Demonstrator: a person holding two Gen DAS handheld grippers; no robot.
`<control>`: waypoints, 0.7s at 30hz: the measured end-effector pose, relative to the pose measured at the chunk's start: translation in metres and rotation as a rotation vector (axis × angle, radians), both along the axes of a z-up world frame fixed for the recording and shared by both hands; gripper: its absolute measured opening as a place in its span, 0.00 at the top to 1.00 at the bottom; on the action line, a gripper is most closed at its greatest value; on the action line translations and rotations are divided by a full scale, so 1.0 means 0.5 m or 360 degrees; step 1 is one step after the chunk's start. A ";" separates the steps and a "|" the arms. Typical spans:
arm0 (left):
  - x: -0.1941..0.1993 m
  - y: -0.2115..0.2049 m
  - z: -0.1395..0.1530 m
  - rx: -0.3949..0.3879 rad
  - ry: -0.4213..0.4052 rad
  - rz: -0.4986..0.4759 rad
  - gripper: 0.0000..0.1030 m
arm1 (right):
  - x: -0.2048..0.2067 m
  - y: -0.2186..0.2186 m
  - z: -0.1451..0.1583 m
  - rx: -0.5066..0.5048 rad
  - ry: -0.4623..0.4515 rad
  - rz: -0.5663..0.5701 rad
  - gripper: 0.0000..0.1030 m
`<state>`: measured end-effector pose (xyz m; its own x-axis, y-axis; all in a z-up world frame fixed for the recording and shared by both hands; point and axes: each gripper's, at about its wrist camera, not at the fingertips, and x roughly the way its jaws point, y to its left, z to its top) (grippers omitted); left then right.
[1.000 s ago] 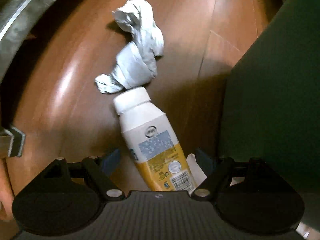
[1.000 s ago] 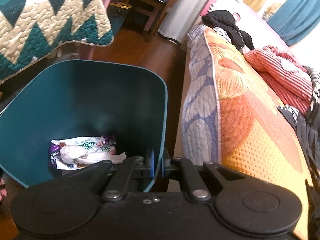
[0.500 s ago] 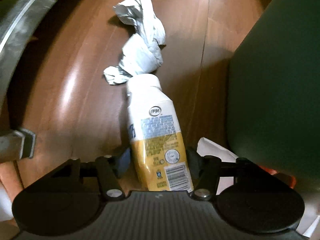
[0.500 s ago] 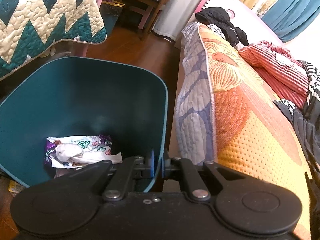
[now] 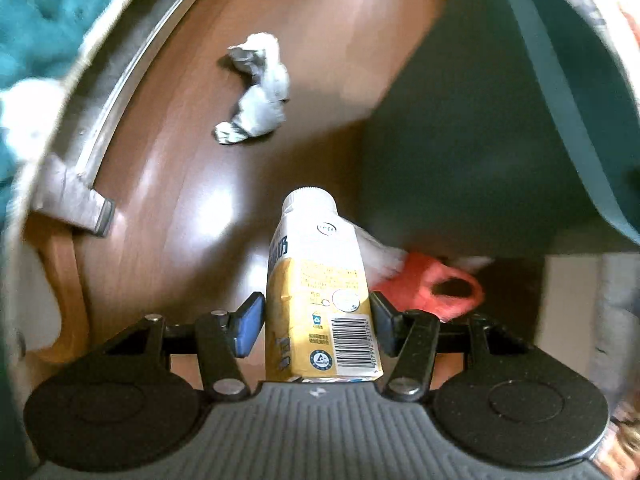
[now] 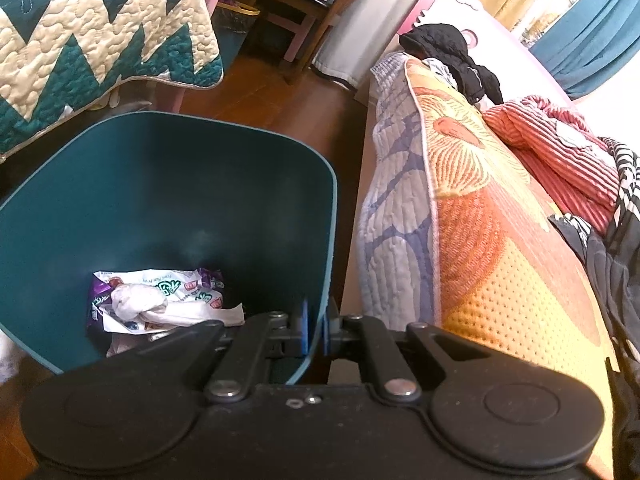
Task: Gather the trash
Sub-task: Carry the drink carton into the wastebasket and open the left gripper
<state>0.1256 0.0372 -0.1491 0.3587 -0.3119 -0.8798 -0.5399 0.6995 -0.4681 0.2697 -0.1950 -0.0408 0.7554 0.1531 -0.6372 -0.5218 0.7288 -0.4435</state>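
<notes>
A white and yellow drink carton [image 5: 320, 276] with a white cap sits between the blue pads of my left gripper [image 5: 318, 320], which is shut on its lower half and holds it above the wooden floor. A crumpled grey-white paper wad [image 5: 256, 92] lies on the floor beyond it. The dark teal bin [image 5: 460, 140] rises to the right. In the right wrist view my right gripper [image 6: 314, 328] is shut on the near rim of that bin [image 6: 180, 184], whose bottom holds wrappers and tissue [image 6: 160, 300].
A red bag handle [image 5: 432, 284] and white scraps lie on the floor at the bin's base. A metal furniture foot [image 5: 76, 196] stands at the left. A bed with an orange quilt [image 6: 500, 240] flanks the bin's right side, and a zigzag blanket [image 6: 80, 48] hangs at the left.
My left gripper closed on the carton and lifted it off the floor; the paper wad now looks farther away. The right gripper stayed clamped on the bin rim.
</notes>
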 end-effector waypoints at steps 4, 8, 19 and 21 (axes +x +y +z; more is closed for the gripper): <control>-0.036 -0.004 0.108 -0.0125 -0.0115 -0.0038 0.46 | -0.004 0.002 0.002 -0.0004 0.0001 0.0017 0.93; -0.071 -0.003 0.215 -0.0213 -0.0286 -0.0057 0.46 | -0.015 0.006 0.005 -0.0013 -0.0002 0.0043 0.92; -0.009 -0.007 0.360 -0.0025 -0.0684 -0.0131 0.46 | -0.070 0.050 0.011 -0.0092 -0.0084 0.0188 0.92; 0.022 -0.017 0.363 0.0020 -0.0707 -0.0160 0.46 | -0.077 0.058 0.011 -0.0106 -0.0098 0.0208 0.92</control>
